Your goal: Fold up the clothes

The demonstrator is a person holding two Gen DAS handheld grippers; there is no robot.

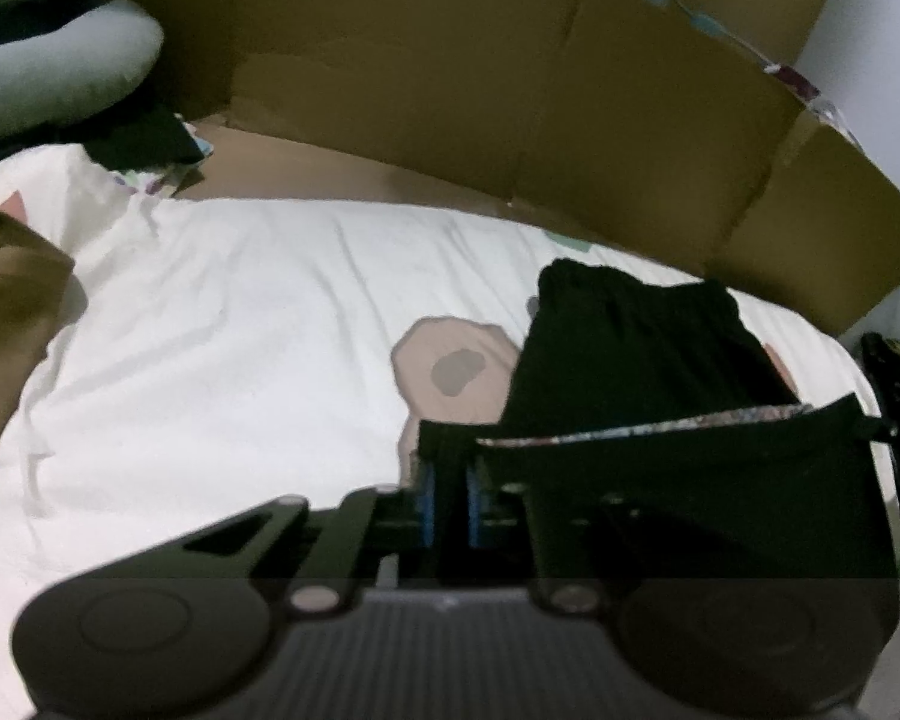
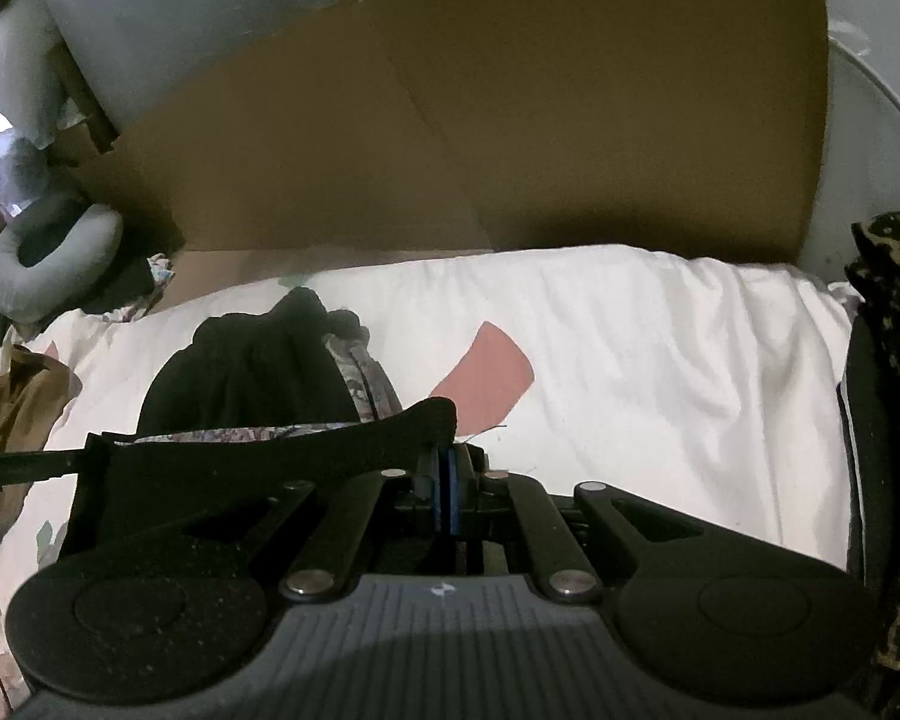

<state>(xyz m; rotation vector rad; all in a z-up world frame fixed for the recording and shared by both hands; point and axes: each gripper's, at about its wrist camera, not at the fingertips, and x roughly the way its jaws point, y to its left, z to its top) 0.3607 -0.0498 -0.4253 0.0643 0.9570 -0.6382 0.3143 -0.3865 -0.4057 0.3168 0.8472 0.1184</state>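
Black garment (image 1: pixel 642 360): lies on white bedsheet (image 1: pixel 240 330), near edge lifted and stretched between both claws. Left gripper (image 1: pixel 450 498): clamped on garment's left corner. Right gripper (image 2: pixel 447 480): pinched on its right corner. Cardboard panel (image 1: pixel 510 90): upright, far side.

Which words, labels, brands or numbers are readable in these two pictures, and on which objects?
None can be read.
Cardboard box: small stickers on its rim, too blurred to read.
Right gripper body: only a small white mark, no letters.
Black garment: no label visible.
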